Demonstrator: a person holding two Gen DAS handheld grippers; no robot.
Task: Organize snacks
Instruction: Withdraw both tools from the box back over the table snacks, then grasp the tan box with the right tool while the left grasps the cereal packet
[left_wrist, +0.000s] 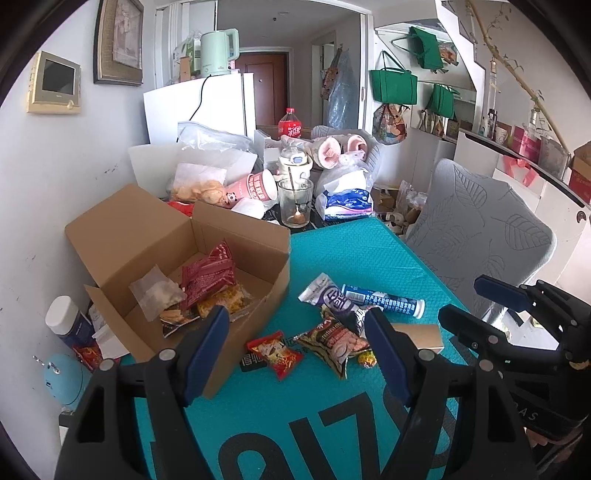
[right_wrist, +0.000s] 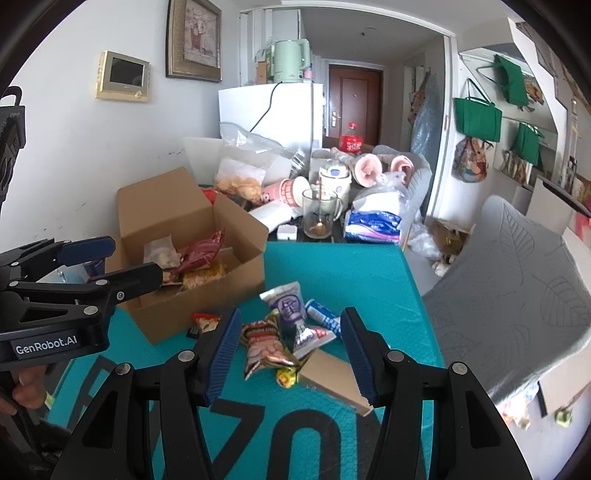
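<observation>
Left gripper (left_wrist: 295, 349) tilted down above teal mat (left_wrist: 369, 258), fingers apart, empty. Right gripper (right_wrist: 290, 349) tilted alike, fingers apart, empty. Snack packets (left_wrist: 332, 341) loose mid-mat; others inside cardboard box (left_wrist: 255, 240) at left edge.

On the teal mat (right_wrist: 332, 266) an open cardboard box (right_wrist: 192, 295) holds a dark red packet (right_wrist: 203, 251), a pale pouch (right_wrist: 160, 251) and a yellow packet (right_wrist: 205, 275). Beside the box lie loose snacks: a purple-and-white packet (right_wrist: 286, 304), a brown peanut packet (right_wrist: 264, 343), a blue-and-white tube (right_wrist: 325, 319), a small red packet (right_wrist: 207, 321) and a flat tan box (right_wrist: 332, 376). The right gripper (right_wrist: 291, 354) hangs over them, jaws apart and empty. The left gripper (right_wrist: 122, 260) reaches over the box's near edge, also gaping.
</observation>
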